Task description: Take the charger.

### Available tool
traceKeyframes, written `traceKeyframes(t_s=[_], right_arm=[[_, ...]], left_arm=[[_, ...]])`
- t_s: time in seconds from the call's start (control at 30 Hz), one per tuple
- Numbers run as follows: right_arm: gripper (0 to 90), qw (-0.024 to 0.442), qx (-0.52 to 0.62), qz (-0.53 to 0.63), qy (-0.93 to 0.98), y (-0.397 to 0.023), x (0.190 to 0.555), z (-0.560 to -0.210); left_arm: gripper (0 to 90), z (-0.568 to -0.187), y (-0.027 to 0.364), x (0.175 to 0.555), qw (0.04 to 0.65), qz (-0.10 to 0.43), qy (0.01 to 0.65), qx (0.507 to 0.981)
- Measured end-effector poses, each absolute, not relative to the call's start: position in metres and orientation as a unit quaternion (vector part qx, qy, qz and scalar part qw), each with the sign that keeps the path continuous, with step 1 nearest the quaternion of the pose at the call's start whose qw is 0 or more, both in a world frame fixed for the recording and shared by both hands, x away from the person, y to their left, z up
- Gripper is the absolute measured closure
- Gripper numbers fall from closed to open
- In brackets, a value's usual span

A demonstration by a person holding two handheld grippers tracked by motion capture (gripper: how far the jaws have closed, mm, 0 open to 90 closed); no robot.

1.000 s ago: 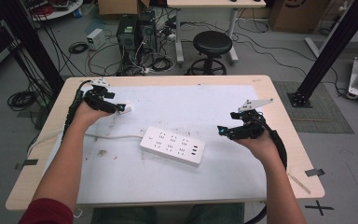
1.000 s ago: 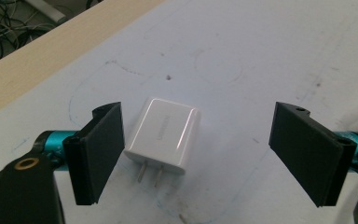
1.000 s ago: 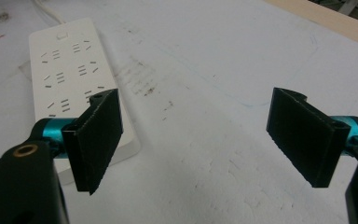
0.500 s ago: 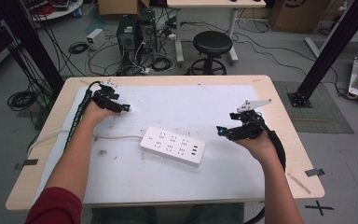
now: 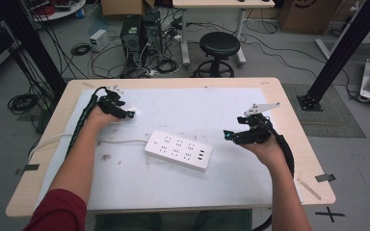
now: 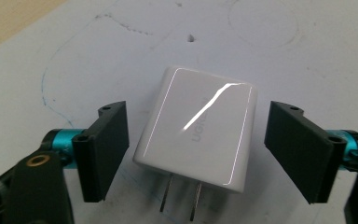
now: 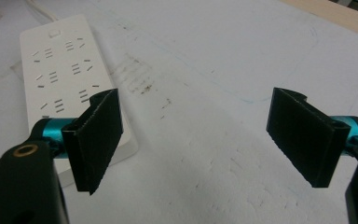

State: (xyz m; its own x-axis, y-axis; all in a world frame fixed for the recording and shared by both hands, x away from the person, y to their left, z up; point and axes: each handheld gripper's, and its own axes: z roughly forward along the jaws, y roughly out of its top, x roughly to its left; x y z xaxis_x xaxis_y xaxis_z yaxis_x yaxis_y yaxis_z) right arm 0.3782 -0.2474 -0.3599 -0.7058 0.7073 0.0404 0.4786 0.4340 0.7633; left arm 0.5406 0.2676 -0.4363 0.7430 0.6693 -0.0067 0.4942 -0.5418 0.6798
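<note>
A white plug-in charger [image 6: 198,128] lies flat on the white table mat [image 5: 183,108], its two metal prongs pointing back at the camera. My left gripper [image 6: 198,112] is open, one black jaw on each side of the charger with a gap on both sides. From above, this gripper [image 5: 127,114] sits at the mat's far left with the charger [image 5: 132,114] at its tips. A white power strip [image 5: 178,150] lies in the middle of the mat. My right gripper [image 5: 230,136] hovers to its right, open, with nothing between its jaws [image 7: 196,100]. The strip [image 7: 60,70] lies at that view's left.
The strip's white cord [image 5: 77,139] runs left off the wooden table [image 5: 289,115]. A thin stick [image 5: 309,187] and a tape piece [image 5: 325,177] lie near the front right corner. Beyond the table stand a black stool [image 5: 219,45] and floor cables.
My left hand and gripper have shifted a little right and nearer along the mat, toward the charger. The right gripper and the power strip have stayed put.
</note>
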Motion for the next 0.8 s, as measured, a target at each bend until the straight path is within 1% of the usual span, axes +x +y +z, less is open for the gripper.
traceKeyframes(t_s=[0.3,0.37,0.4,0.47,0.6,0.8], right_arm=[[18.7,0.145,0.357,0.396,0.833,-0.2490,0.3789,-0.3608],[18.7,0.144,0.358,0.395,0.833,-0.2490,0.3789,-0.3608],[18.7,0.143,0.359,0.395,0.834,-0.2486,0.3790,-0.3609],[18.7,0.143,0.358,0.395,0.834,-0.2486,0.3791,-0.3610],[18.7,0.143,0.358,0.396,0.833,-0.2488,0.3794,-0.3612],[18.7,0.144,0.358,0.396,0.833,-0.2486,0.3791,-0.3613]], left_arm=[[29.8,-0.4381,0.2663,0.5411,0.340,0.128,0.328,0.872],[29.8,-0.4381,0.2662,0.5410,0.337,0.132,0.327,0.873],[31.9,-0.4380,0.2661,0.5409,0.337,0.134,0.328,0.872],[33.3,-0.4375,0.2664,0.5410,0.339,0.133,0.324,0.873],[33.4,-0.4381,0.2661,0.5405,0.336,0.132,0.327,0.873],[37.5,-0.4384,0.2661,0.5399,0.335,0.129,0.325,0.875]])
